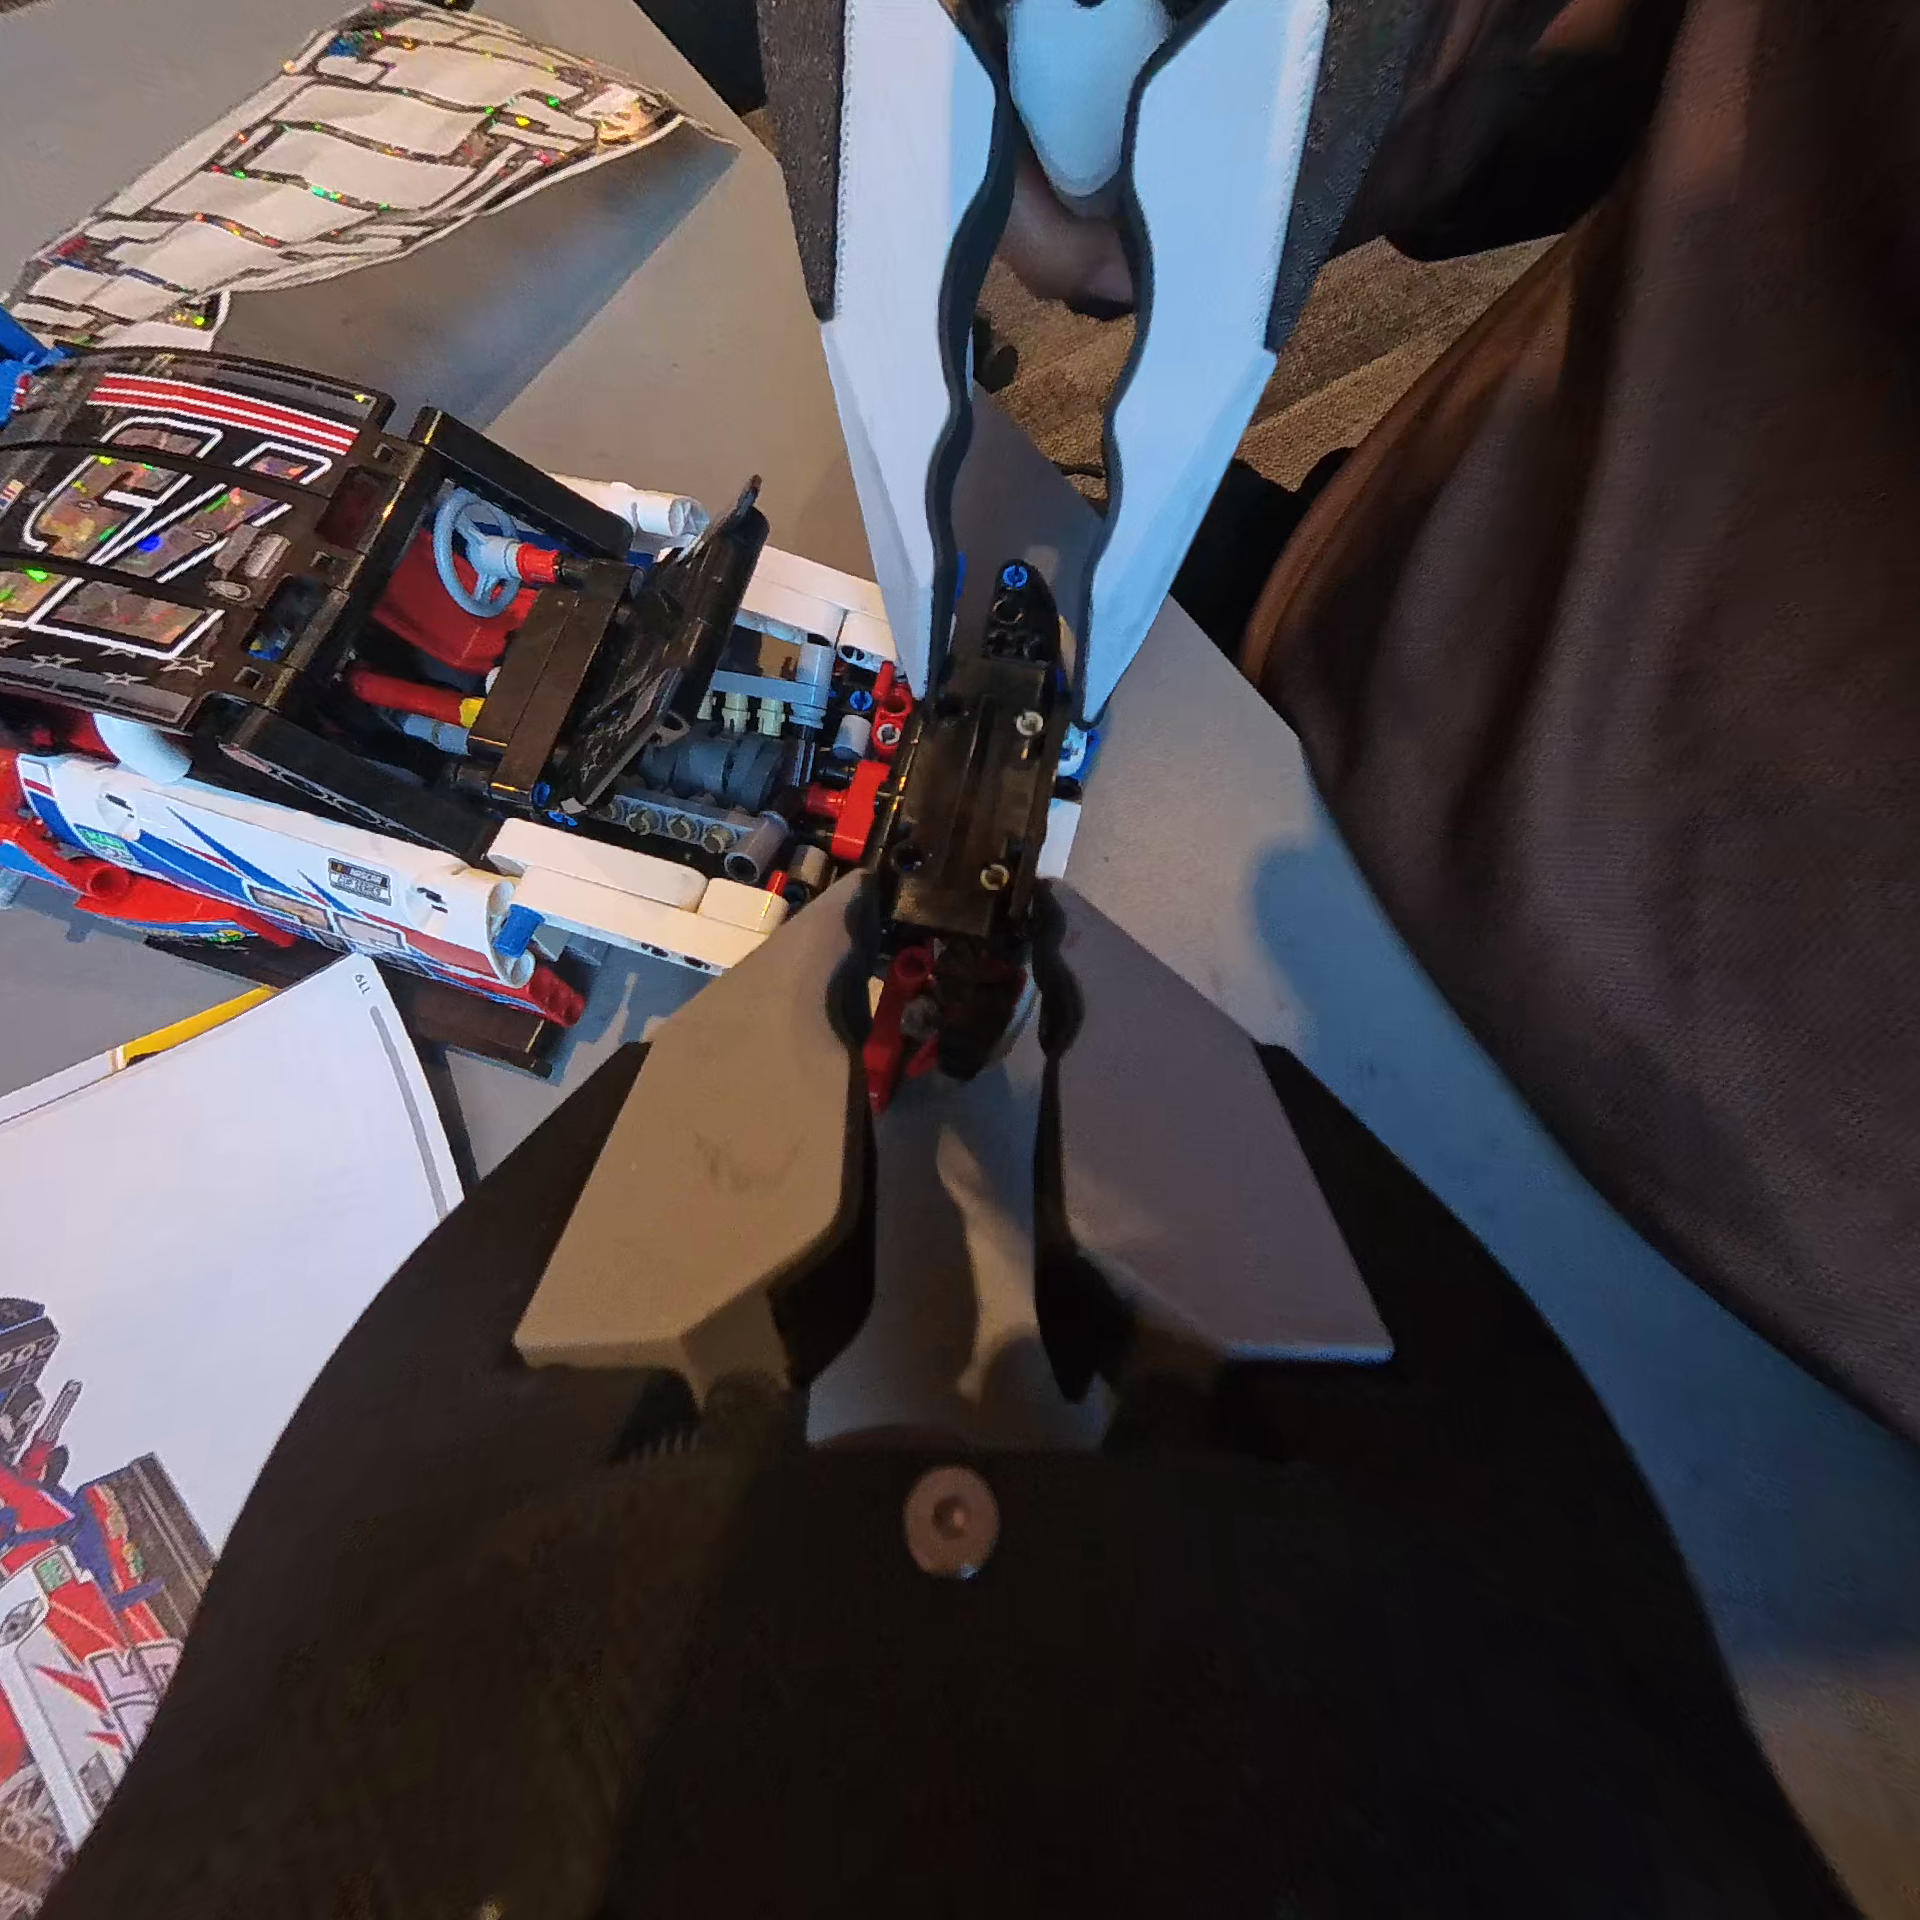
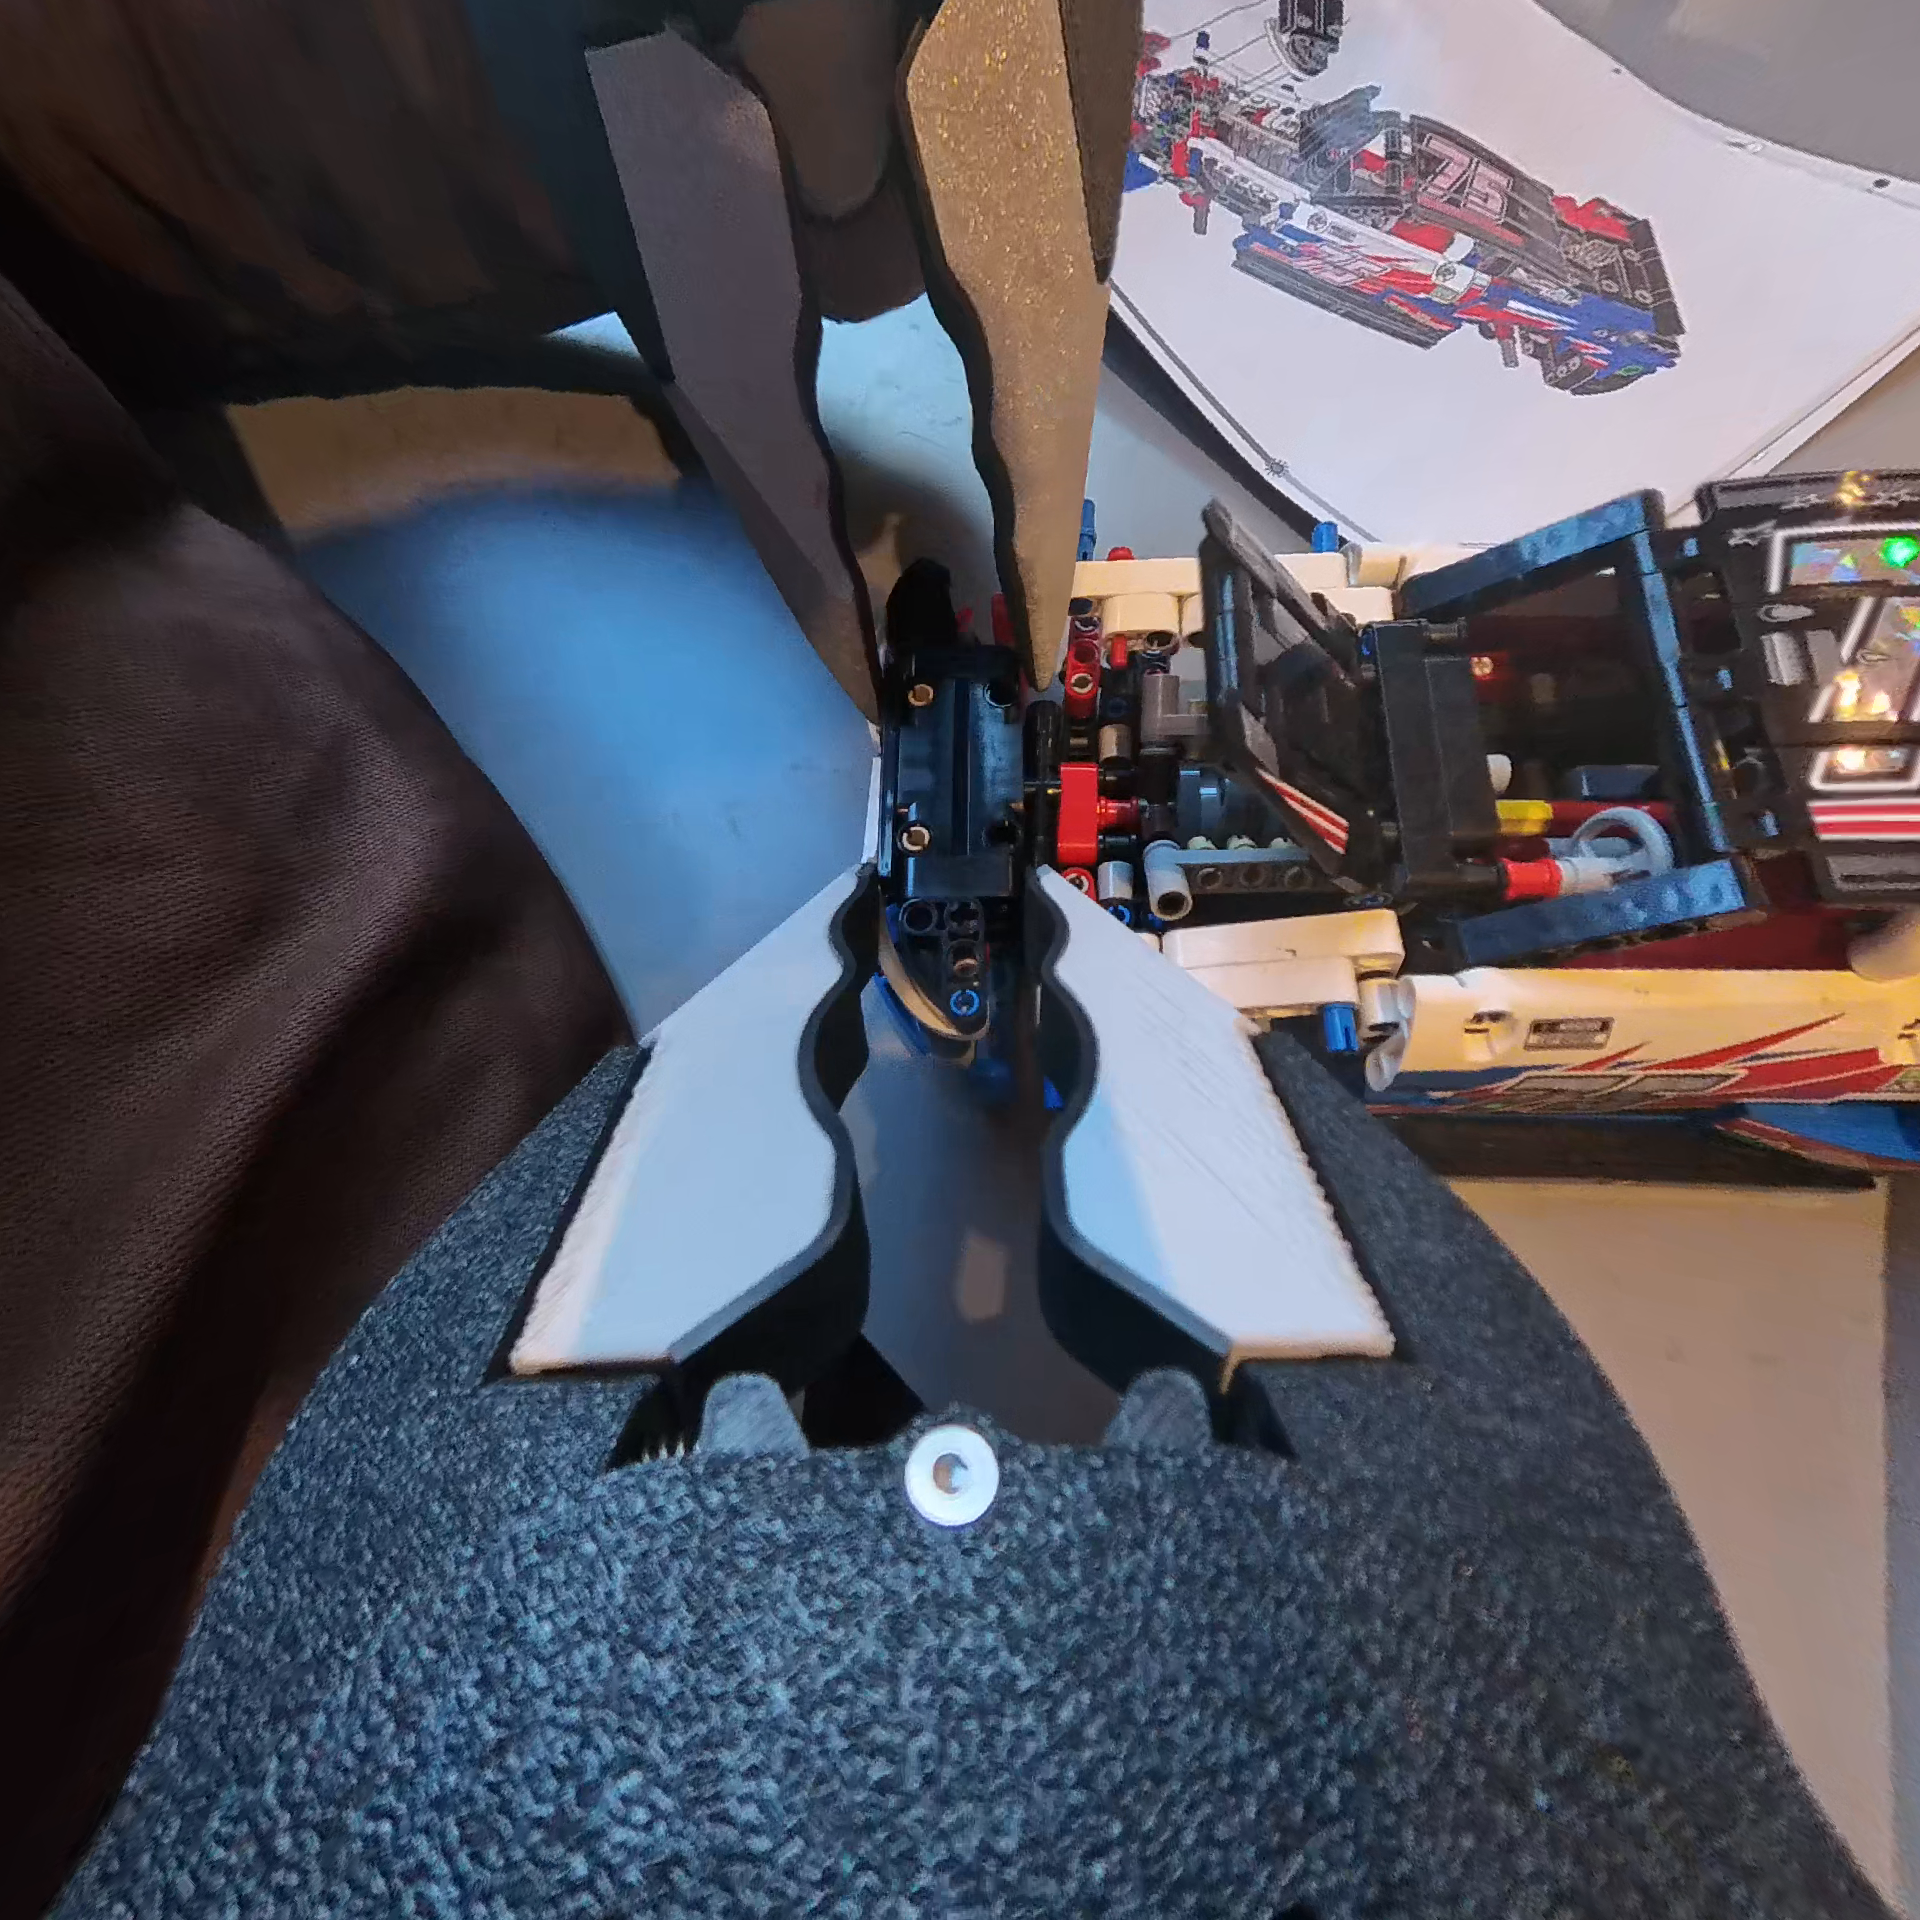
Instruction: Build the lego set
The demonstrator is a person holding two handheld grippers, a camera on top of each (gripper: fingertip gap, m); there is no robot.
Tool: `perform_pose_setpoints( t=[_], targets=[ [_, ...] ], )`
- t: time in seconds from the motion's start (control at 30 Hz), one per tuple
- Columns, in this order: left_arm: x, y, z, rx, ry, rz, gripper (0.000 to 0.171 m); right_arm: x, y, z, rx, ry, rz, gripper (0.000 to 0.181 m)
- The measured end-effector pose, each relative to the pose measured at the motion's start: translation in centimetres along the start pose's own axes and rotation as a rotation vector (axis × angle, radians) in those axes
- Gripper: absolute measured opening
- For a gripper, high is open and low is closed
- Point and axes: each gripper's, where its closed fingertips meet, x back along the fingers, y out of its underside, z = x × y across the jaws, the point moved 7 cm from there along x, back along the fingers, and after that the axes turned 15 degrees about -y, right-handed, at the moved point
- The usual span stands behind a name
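A lego race car, white, red and blue with a black roof, lies on the grey table; it also shows in the right wrist view. A black front section stands at the car's open nose, against red and grey beams. My left gripper is shut on its near end. My right gripper comes in from above and is shut on its far end. In the right wrist view the black front section sits between my right gripper below and my left gripper above.
An open instruction booklet lies next to the car, also in the right wrist view. A sticker sheet lies at the back. A person's brown clothing is close behind the curved table edge. Left and right tips are no more than a few centimetres apart.
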Motion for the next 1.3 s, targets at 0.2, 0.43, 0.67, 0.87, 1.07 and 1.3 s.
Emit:
perform_pose_setpoints(
  t=[0.2,0.43,0.67,0.87,1.07,1.3],
  targets=[
    [0.06,0.02,-0.07,-0.008,-0.009,0.002,0.026,0.00,-0.19,-0.07,0.010,0.012,-0.004,0.027],
    [-0.04,0.04,-0.07,0.003,-0.001,0.002,0.026,-0.07,0.06,0.08,-0.047,-0.028,0.012,0.027],
    [-0.28,0.33,0.00,0.010,0.005,-0.007,0.028,-0.23,0.33,0.12,-0.061,-0.033,0.009,0.027],
    [-0.31,0.40,-0.02,0.014,0.010,-0.003,0.027,-0.25,0.38,0.16,-0.066,-0.031,0.010,0.027],
    [-0.05,0.20,-0.23,0.032,0.007,0.014,0.028,0.07,0.23,0.04,-0.028,-0.001,0.000,0.027],
    [0.21,0.08,-0.37,0.040,0.000,0.026,0.030,0.30,0.32,0.10,-0.014,0.014,-0.015,0.028]
  ],
)
